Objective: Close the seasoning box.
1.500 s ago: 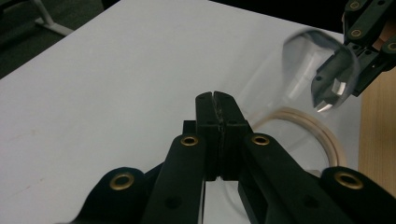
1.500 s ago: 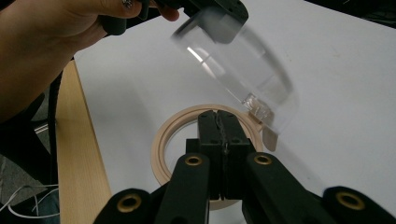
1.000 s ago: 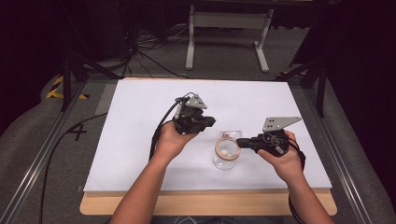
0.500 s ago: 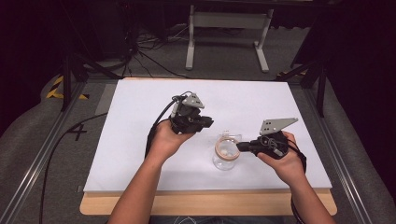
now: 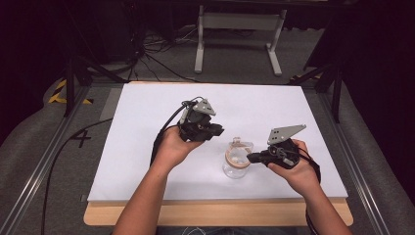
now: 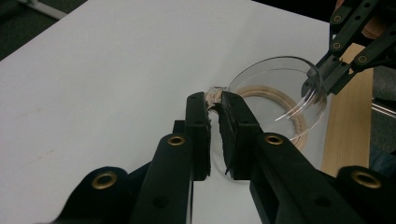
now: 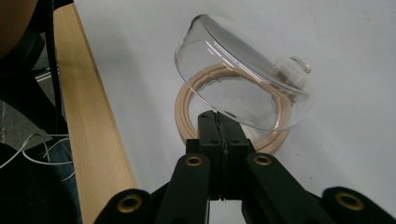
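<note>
A clear glass jar (image 5: 235, 166) with a beige seal ring (image 7: 187, 116) stands near the front of the white sheet. Its clear lid (image 7: 243, 74) is tilted up off the ring. My right gripper (image 5: 250, 157) is shut on the jar at its rim, with its tips (image 7: 218, 122) where the lid edge meets the ring. My left gripper (image 5: 219, 131) hovers just left of the jar. Its jaws have just been opening and stand a narrow gap apart (image 6: 214, 105), with the lid's small clear tab (image 6: 215, 92) at their tips but not pressed.
The white sheet (image 5: 147, 112) covers most of a wooden table, whose front edge (image 5: 220, 213) is bare. Beyond the table stand a grey metal stand (image 5: 235, 34) and floor cables. Metal rails run along both sides. A cable trails from the left gripper.
The left gripper has shifted very slightly beside the jar. The right gripper and the jar have kept still.
</note>
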{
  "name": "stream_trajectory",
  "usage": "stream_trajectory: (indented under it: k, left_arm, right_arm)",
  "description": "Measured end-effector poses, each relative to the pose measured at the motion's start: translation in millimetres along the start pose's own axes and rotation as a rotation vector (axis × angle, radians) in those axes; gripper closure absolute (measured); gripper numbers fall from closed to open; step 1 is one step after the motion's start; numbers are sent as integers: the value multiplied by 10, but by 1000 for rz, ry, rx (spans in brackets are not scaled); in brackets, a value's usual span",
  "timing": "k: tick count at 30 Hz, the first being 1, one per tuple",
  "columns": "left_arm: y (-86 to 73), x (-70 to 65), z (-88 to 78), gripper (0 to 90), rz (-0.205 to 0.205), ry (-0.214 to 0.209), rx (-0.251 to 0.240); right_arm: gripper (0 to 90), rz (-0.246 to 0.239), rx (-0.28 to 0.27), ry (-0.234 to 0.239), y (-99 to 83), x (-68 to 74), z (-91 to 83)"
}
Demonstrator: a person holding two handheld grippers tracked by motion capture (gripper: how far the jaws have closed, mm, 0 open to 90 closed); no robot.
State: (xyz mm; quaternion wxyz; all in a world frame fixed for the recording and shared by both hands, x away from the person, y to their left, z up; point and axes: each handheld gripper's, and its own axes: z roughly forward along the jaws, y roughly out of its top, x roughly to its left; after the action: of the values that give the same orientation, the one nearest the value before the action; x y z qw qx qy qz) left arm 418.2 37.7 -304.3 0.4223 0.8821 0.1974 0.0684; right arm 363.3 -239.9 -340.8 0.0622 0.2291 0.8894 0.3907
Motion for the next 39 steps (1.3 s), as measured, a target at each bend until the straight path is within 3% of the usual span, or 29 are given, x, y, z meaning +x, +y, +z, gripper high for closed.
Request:
stream_trajectory:
  k: [20, 35, 39]
  left_arm:
    - [5, -14, 68, 805, 21, -19, 59]
    - [-2, -1, 46, 798, 7, -10, 55]
    - [-7, 6, 33, 791, 3, -4, 44]
  right_arm:
    - [900, 24, 124, 20, -24, 18, 75]
    - [900, 43, 200, 37, -62, -10, 75]
    - [900, 44, 190, 34, -58, -18, 34]
